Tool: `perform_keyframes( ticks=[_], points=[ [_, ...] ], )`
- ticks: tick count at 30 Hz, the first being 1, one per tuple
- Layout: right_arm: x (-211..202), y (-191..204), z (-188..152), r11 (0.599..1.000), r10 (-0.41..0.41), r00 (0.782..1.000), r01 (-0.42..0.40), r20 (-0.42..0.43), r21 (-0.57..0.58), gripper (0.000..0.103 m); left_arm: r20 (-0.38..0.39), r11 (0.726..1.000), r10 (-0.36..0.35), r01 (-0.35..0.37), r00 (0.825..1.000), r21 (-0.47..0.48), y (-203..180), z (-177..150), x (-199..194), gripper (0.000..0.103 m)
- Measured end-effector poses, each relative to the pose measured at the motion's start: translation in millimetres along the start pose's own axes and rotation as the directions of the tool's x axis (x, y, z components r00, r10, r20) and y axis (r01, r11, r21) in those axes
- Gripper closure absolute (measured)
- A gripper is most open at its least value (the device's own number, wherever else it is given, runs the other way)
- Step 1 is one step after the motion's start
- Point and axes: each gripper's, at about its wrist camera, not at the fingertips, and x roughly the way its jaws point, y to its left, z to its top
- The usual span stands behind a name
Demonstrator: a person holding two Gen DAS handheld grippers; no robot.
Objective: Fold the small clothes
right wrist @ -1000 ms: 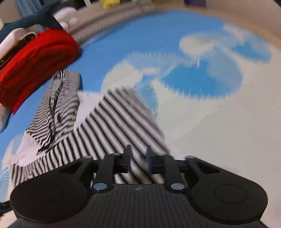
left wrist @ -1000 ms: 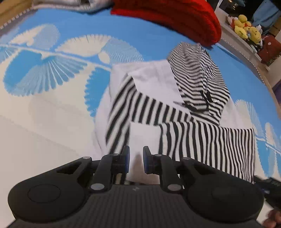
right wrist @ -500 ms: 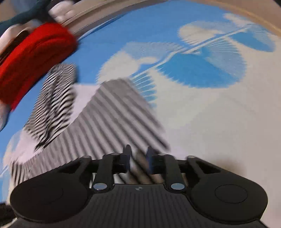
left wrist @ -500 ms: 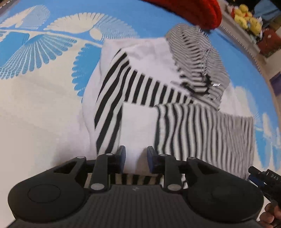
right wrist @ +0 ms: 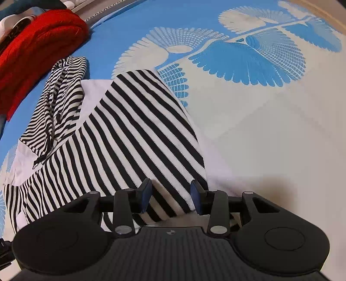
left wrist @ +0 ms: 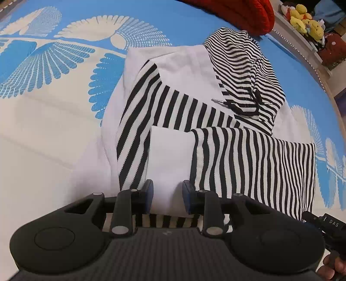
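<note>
Released on both sides. Compared with a second ago, far wider between the pads of the left tool (left wrist: 167, 194), now spread and straddling the white front panel of the striped hoodie (left wrist: 190, 71) just above its ribbed hem (left wrist: 168, 220), pinching nothing. Same for the right tool (right wrist: 170, 197): nearly pressed together a second ago, now spread around the end of a broad-striped sleeve (right wrist: 151, 134), cloth between the pads but not clamped, as far as can be judged with the lower edge hidden behind the tool body. Also sharper than half a second ago, when the right view was smeared, so probably settled rather than sweeping. Hoodie lying flat in the middle of the blue-and-white patterned mat (left wrist: 54, 134), sleeves folded in across the chest, hood (left wrist: 244, 69) at the far end with its drawcord loose, hem nearest both tools. Beyond the hood, a red knit pile (right wrist: 32, 49), and plush toys (left wrist: 305, 15) off the mat at the far right. Meaning for the task: sleeve-in stage looks done and laid down, with nothing held at present. Likely next: regrasp near the hem corners and bring the bottom up toward the hood, keeping the crossed sleeves from sliding out. Roughly mid-fold, judging by the full body length not yet doubled over.
</note>
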Motion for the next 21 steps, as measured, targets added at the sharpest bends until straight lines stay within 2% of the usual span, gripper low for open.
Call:
perform_keyframes(
  ticks=[17, 21],
  points=[
    [-42.1, 15.5, 4.8, 0.984, 0.000, 0.991, 0.024, 0.131, -0.178, 0.061, 0.067, 0.999, 0.025, -0.028, 0.997, 0.044, -24.0, -4.3, -33.0, 0.069],
    [-41.1, 9.0, 5.5, 0.975, -0.029, 0.992, 0.055, 0.124, -0.216, 0.061, 0.129, 0.998, 0.059, -0.062, 0.990, 0.024, -25.1, -2.4, -46.0, 0.069]
  ],
)
